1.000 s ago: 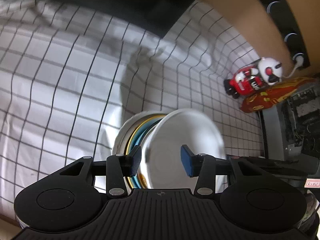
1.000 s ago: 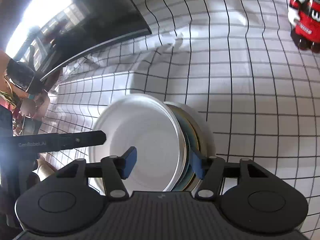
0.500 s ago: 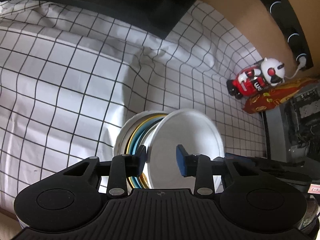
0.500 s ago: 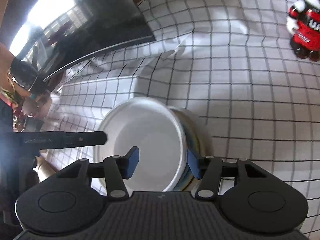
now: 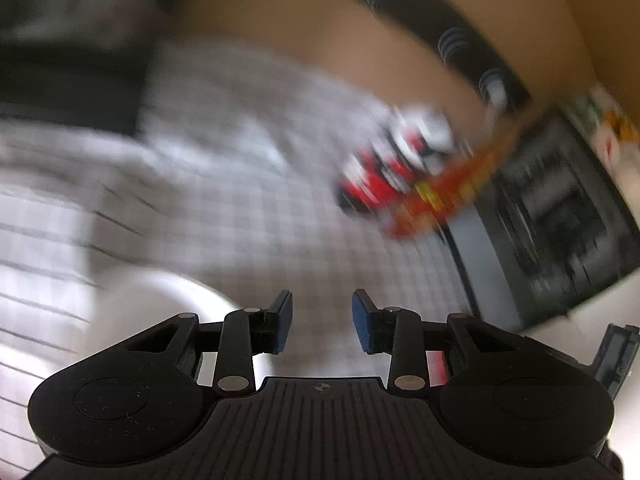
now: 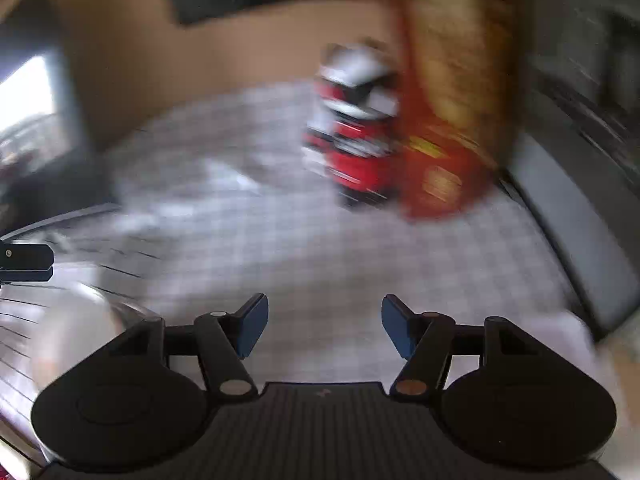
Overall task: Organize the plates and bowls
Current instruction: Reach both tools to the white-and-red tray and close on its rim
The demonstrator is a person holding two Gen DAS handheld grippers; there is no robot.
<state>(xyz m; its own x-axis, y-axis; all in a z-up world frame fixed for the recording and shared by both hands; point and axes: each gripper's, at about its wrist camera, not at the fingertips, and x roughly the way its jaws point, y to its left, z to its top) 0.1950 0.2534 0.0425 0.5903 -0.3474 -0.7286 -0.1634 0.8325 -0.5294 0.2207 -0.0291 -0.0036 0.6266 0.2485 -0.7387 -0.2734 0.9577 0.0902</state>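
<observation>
White cloth with thin black grid lines (image 5: pixel 248 216) covers the table in front of you, and a plain tan wall (image 5: pixel 280 20) stands behind it. Both pictures are very blurry, so small things are hard to make out.

Your left gripper (image 5: pixel 321 322) has its blue pads apart, with only the cloth showing between them. Nothing is pinched there. Down at its left side you can see the white round edge of a plate or bowl (image 5: pixel 168 300) on the cloth (too smeared to tell which one). It sits beside the left finger, not between the pads.

Your right gripper (image 6: pixel 324 326) is spreading its jaws right now, and the gap between the blue pads is wide. Nothing is between them but checked cloth. A pale shiny round dish (image 6: pixel 76 320) sits low on the left of that view, partly hidden behind the gripper's black body. A black bar (image 6: pixel 26 262) pokes in from the left edge just above it.

Farther back on the cloth stands a red, white and black toy figure (image 5: pixel 396 160). A red and yellow snack bag (image 6: pixel 448 120) is just beside it, on its right. A dark grey box-like machine (image 5: pixel 560 220) sits at the right edge of the table.
</observation>
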